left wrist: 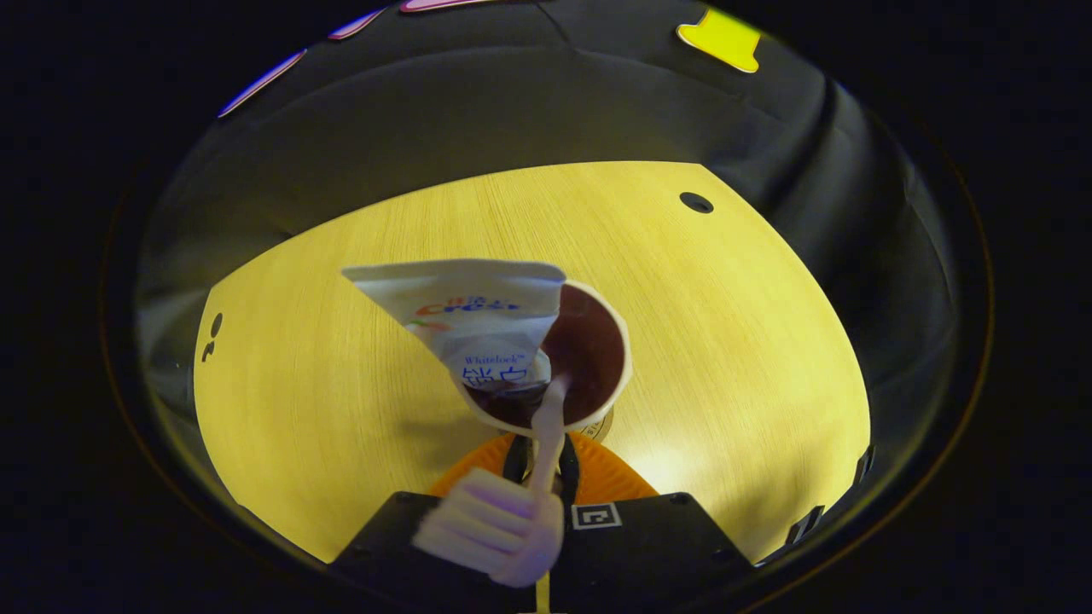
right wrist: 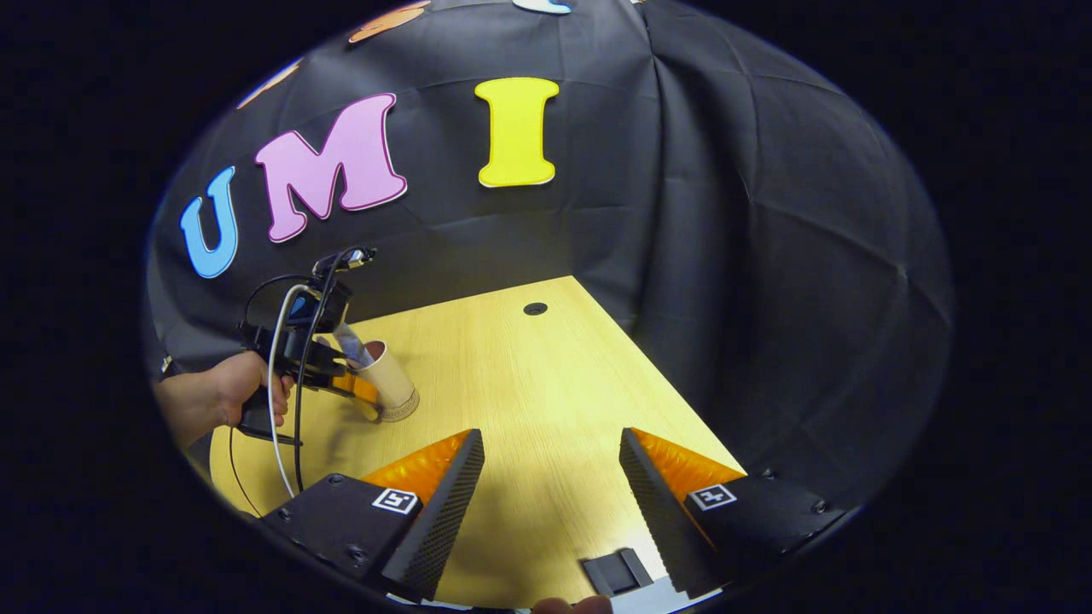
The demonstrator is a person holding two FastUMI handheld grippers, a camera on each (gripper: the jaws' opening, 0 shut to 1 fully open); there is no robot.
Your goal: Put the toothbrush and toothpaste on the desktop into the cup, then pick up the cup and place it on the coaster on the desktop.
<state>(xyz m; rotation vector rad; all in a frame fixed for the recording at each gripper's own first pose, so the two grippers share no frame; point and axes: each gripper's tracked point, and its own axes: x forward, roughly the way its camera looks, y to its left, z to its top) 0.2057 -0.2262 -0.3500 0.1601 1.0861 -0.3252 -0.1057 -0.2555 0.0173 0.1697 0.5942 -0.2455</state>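
At the bottom of the left gripper view, the left gripper (left wrist: 541,465) is clenched on the toothbrush (left wrist: 546,426), whose bristled head (left wrist: 490,524) lies nearest the camera while the handle slants up into the cup (left wrist: 589,358). The toothpaste (left wrist: 478,320) tube stands in the same cup, leaning left over its rim. The cup rests on the wooden table (left wrist: 734,341), just beyond the fingertips. In the right gripper view, the right gripper (right wrist: 550,477) hangs released over bare table (right wrist: 546,392), its fingers spread wide and holding nothing. Farther off at left, that view adds a hand (right wrist: 226,388) gripping the left gripper (right wrist: 311,358), which meets the tilted cup (right wrist: 388,379), well apart from the right gripper.
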